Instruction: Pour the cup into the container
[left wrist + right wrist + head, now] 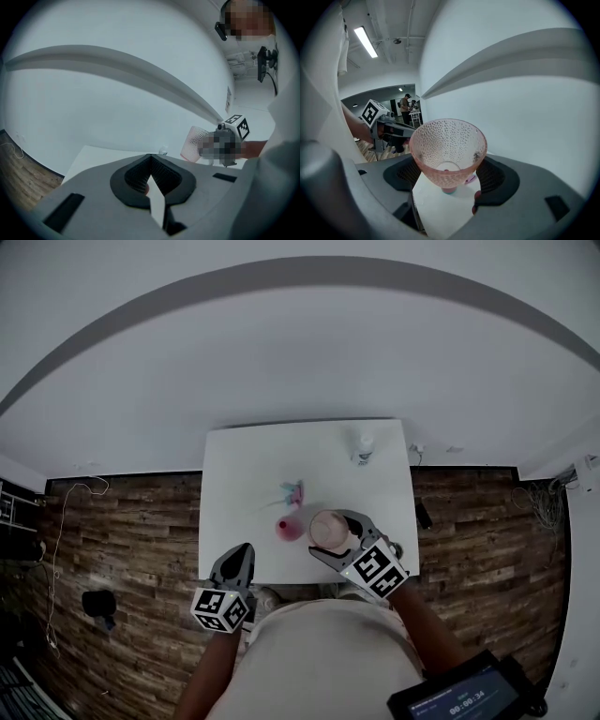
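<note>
The right gripper (pixel 450 177) has its two jaws part-way open and closed on one cup (pixel 447 145) of pink, dimpled, see-through plastic. One black pad presses each side of the cup's lower wall, and the wide mouth faces back up toward the camera. What the cup holds, if anything, is not plain. In the head view this cup (pixel 327 530) hangs over the near half of the single white square table (pixel 244 465). It is just to the right of one small round dark-pink container (pixel 289 529), which sits on the table top. Whether cup and container touch cannot be told.

The left gripper (pixel 150 161) has its two jaws brought together at the tips, with nothing between them. In the head view it is low at the table's near-left edge, well apart from the cup and container. Its own view looks across the table, with the right gripper's marker cube (pixel 236 125) and the pink cup up to the right.

Beyond the container, toward the middle of the table, lies a cluster of small teal and pink pieces (pixel 292 491), too small to count. One clear bottle (pixel 363 448) stands near the far-right edge. Brown wood-patterned floor (pixel 131 540) shows on both sides of the table.
</note>
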`<state>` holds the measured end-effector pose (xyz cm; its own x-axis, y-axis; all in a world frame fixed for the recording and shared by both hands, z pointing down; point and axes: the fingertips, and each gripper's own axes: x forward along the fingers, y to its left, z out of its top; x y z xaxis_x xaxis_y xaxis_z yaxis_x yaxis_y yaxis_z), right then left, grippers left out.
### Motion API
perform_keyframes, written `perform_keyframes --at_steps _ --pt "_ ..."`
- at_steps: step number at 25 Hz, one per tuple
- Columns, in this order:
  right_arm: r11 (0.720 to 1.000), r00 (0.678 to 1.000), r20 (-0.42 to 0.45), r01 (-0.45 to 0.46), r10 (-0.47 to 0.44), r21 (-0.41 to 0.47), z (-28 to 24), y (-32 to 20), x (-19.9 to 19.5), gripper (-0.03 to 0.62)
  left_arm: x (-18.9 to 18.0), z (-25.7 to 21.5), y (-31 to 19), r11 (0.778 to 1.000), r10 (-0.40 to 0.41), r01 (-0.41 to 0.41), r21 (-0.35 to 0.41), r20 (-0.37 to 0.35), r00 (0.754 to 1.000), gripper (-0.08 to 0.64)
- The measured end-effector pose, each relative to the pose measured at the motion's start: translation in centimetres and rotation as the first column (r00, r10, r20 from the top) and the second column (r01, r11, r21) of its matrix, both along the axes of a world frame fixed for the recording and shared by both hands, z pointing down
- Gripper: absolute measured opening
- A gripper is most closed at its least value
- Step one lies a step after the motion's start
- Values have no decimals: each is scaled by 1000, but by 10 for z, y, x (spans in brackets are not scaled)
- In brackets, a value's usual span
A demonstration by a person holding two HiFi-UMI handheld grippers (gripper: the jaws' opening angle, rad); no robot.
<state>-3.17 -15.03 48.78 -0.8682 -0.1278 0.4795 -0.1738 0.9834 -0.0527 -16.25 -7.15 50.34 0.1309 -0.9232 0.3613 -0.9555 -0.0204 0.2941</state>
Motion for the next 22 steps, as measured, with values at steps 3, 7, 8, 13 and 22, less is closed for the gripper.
perform_keyframes --at_steps 3,7,8,13,22 --pt "1000 1000 -5 -12 12 14 1 -3 -3 365 -6 -1 -2 1000 23 -23 -4 7 1000 9" --pt "999 1000 -15 -13 13 40 1 -2 -7 365 -13 1 -1 1000 28 -27 -10 9 1000 9" --pt "999 1000 -13 -12 13 42 1 -2 -7 365 -13 2 -1 999 30 -29 -13 9 1000 9" --pt "999 1000 -27 -7 8 43 4 -4 -1 365 -10 6 -9 999 43 -42 -22 16 999 9" --pt "998 997 -63 37 -33 59 13 -1 16 365 -2 6 -13 999 30 -30 -26 29 999 9"
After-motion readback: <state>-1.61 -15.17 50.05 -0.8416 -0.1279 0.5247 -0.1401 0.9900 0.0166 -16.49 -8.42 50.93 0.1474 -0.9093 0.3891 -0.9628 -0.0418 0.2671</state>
